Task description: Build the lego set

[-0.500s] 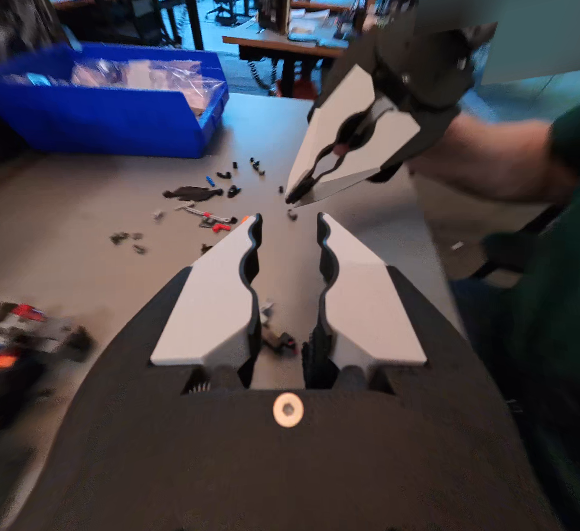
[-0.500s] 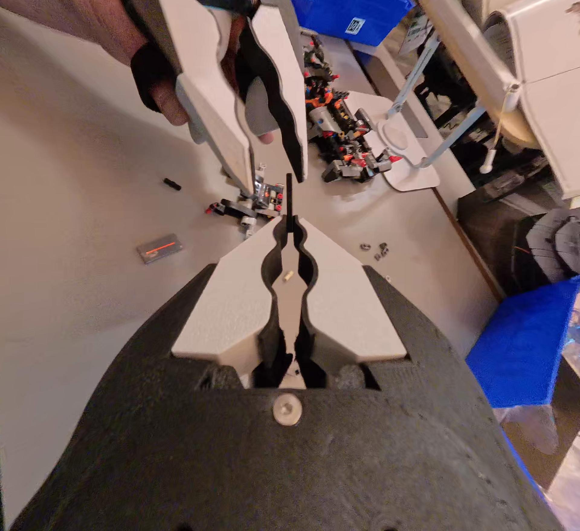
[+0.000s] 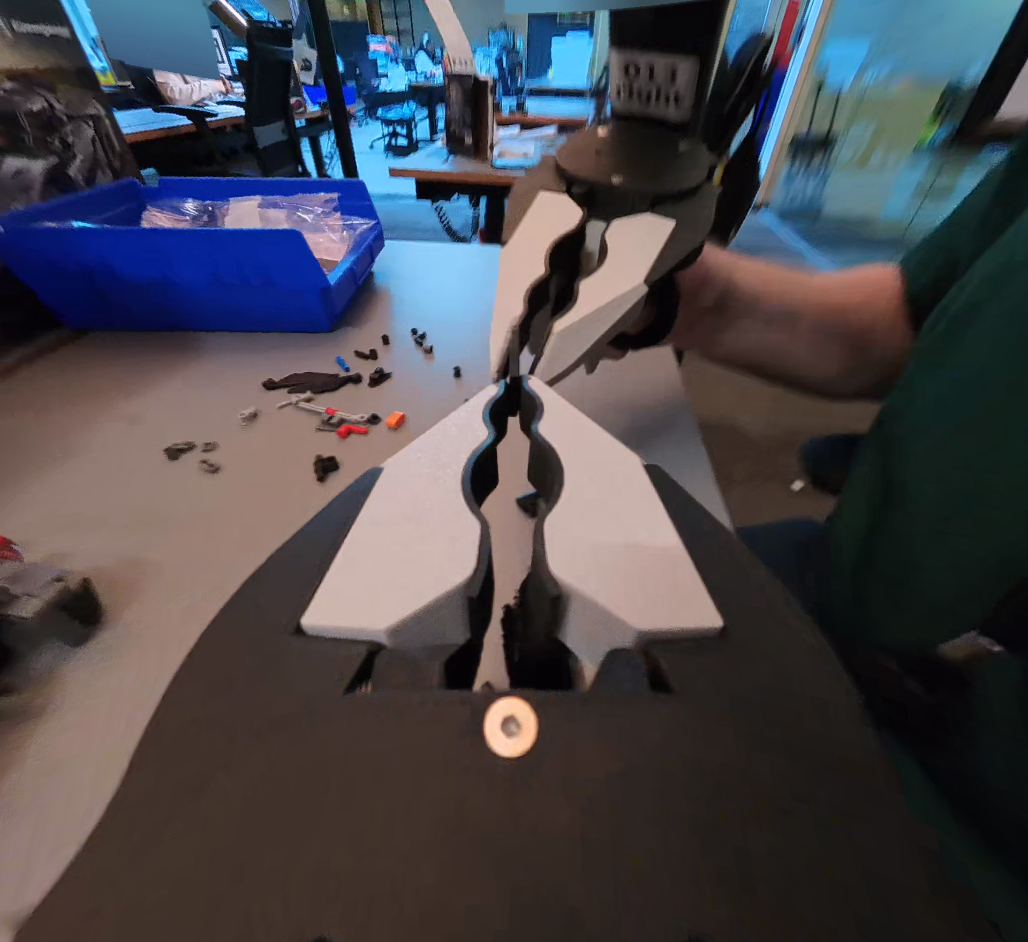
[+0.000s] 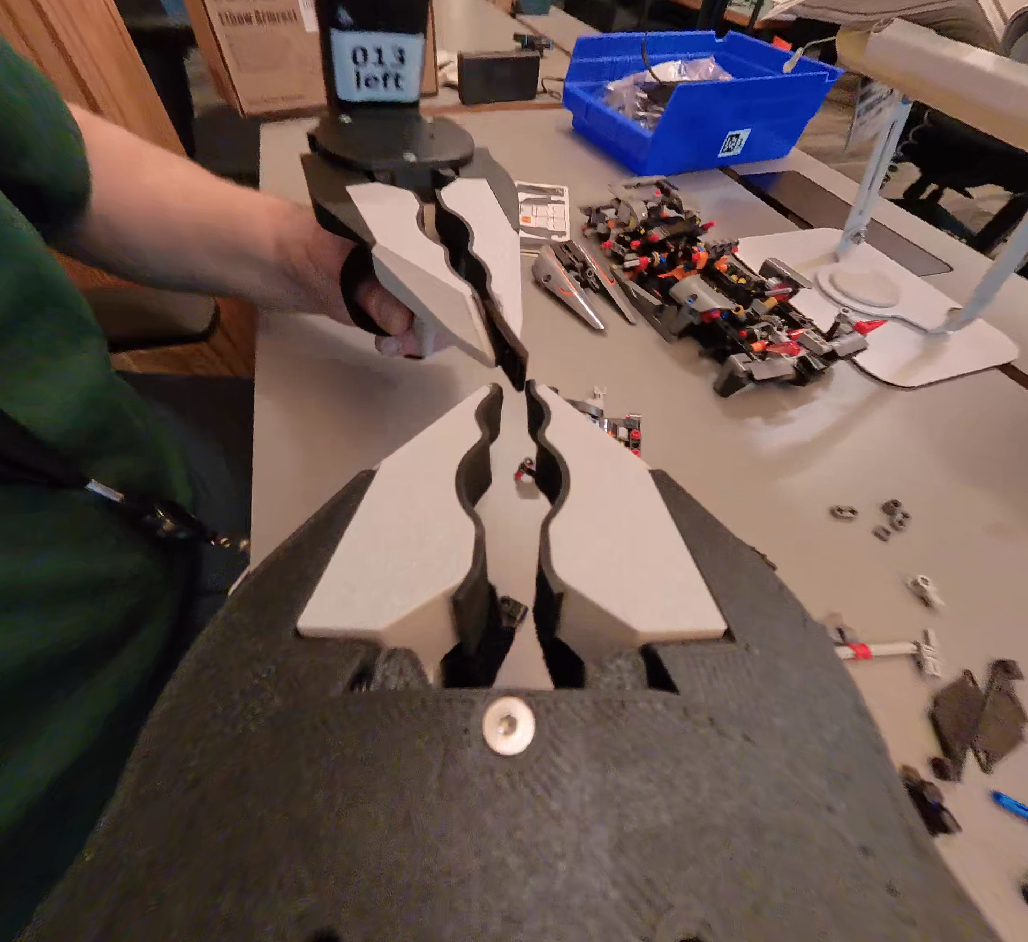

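My left gripper (image 3: pixel 514 386) is shut on a thin black lego piece (image 3: pixel 517 359) and holds it above the grey table (image 3: pixel 139 526). My right gripper (image 4: pixel 514 391) meets it tip to tip, jaws slightly apart around the same piece. Each gripper also shows in the other's view: the right (image 3: pixel 523 375) and the left (image 4: pixel 514 378). A part-built black, grey and orange lego car (image 4: pixel 723 292) lies at the far right. A small grey subassembly (image 4: pixel 617 425) lies just beyond my right fingers.
Loose small parts (image 3: pixel 334 409) lie scattered on the table, with flat black pieces (image 4: pixel 979 720) at the right. Blue bins (image 3: pixel 183 270) (image 4: pixel 695 103) holding plastic bags stand at the back. A white lamp base (image 4: pixel 890 314) sits beside the car. The person's arm (image 4: pixel 194 236) reaches in. Only a small space, under 4 cm, lies between the two pairs of fingers.
My left gripper was open and has shut on the black piece that the right gripper held up. Both grippers have risen and come tip to tip. The right jaws have loosened slightly.
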`<move>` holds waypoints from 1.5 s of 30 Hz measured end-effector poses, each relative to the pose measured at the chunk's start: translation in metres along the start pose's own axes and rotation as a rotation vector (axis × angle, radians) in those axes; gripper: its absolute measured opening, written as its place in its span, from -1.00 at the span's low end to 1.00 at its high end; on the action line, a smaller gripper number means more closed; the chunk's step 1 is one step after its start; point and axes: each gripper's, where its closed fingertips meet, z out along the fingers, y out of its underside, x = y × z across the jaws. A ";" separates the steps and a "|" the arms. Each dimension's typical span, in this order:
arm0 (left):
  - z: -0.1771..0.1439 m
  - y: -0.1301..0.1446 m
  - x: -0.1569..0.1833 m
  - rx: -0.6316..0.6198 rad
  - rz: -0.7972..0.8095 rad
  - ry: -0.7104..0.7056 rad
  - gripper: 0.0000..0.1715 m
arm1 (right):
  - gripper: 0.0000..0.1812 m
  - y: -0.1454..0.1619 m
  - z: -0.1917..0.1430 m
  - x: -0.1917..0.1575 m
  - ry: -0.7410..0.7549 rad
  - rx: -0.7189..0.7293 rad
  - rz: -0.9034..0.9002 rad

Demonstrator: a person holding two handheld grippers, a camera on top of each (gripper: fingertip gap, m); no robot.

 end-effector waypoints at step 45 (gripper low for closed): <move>-0.013 0.091 -0.044 -0.503 0.133 -0.239 -0.58 | -1.00 0.074 -0.002 0.041 0.281 -0.356 -0.224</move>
